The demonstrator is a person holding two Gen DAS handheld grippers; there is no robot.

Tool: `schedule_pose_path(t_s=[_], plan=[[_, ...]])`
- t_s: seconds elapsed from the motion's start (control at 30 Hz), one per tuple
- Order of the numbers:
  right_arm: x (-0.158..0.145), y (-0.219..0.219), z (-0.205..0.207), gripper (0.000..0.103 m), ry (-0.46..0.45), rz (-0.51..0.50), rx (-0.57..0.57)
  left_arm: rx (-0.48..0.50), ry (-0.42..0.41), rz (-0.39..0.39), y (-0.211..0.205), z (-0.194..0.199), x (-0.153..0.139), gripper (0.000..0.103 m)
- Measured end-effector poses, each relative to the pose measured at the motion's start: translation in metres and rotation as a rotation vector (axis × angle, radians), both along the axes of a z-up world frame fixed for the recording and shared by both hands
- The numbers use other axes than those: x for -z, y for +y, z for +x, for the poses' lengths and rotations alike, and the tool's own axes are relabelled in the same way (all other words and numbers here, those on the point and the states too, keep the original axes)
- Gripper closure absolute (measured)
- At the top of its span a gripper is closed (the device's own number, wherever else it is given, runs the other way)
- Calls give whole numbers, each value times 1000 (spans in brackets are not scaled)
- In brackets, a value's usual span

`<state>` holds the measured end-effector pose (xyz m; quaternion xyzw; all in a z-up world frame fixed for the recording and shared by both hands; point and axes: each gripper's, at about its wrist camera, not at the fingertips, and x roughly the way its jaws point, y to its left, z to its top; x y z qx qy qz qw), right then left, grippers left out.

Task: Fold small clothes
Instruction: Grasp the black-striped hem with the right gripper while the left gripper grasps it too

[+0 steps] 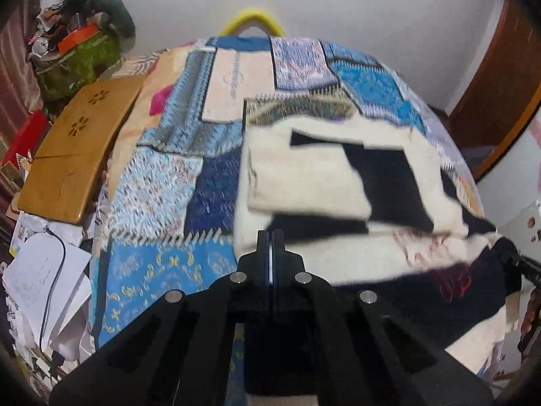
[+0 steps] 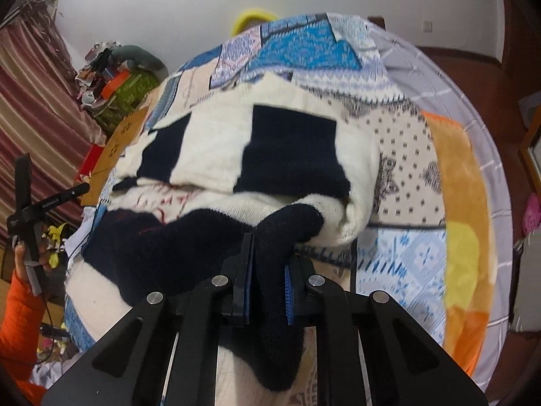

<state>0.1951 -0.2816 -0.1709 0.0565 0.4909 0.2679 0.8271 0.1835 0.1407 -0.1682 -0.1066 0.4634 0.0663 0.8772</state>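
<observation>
The black-and-cream sweater (image 2: 236, 155) is lying on the patchwork bedspread (image 1: 162, 176), already doubled over itself at least once, so the fold seems partly done but not finished. The right claw (image 2: 267, 270) is pinching a dark bunch of the sweater's near edge. The left claw (image 1: 270, 237) is fully closed at the cloth's edge; whether it is holding any fabric I cannot tell.
</observation>
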Motion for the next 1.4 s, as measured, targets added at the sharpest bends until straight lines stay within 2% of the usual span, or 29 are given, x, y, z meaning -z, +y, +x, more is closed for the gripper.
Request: schedule_pose_path(t_s=[0.07,0.2,0.3,0.37,0.43,0.57,0.67,0.73,0.8,1.0,1.17,1.23,1.4], plan=[[-6,1,5,90,-28,-2,4,-8,-13,0,5,6,-5,103],[-14,3,12,90,-61,-18,12,2,27,-41,11,12,-1,101],[-13,5,14,90,-71,-37,8,13,88,-80,11,7,15,83],[-8,5,15,90,-54,-40,11,12,124,-117,10,1,27,61],[-3,3,15,90,-40,-37,13,13,162,-145,8,-8,39,52],[7,-3,10,87,10,-16,16,32,240,-158,-1,-24,61,52],[13,-6,4,86,42,-26,16,32,259,-189,-3,-34,69,51],[20,-9,-3,78,87,-30,12,24,257,-208,-4,-41,69,51],[25,-11,-9,64,117,-31,14,29,258,-237,-4,-47,67,51],[41,-17,-39,58,178,-49,3,52,268,-256,-8,-61,66,48],[42,-26,-52,56,199,-25,18,1,260,-329,-1,-69,69,47],[40,-29,-57,56,206,-14,16,2,246,-321,-3,-72,68,47],[39,-29,-68,57,212,-14,-19,38,221,-303,-13,-78,63,67]])
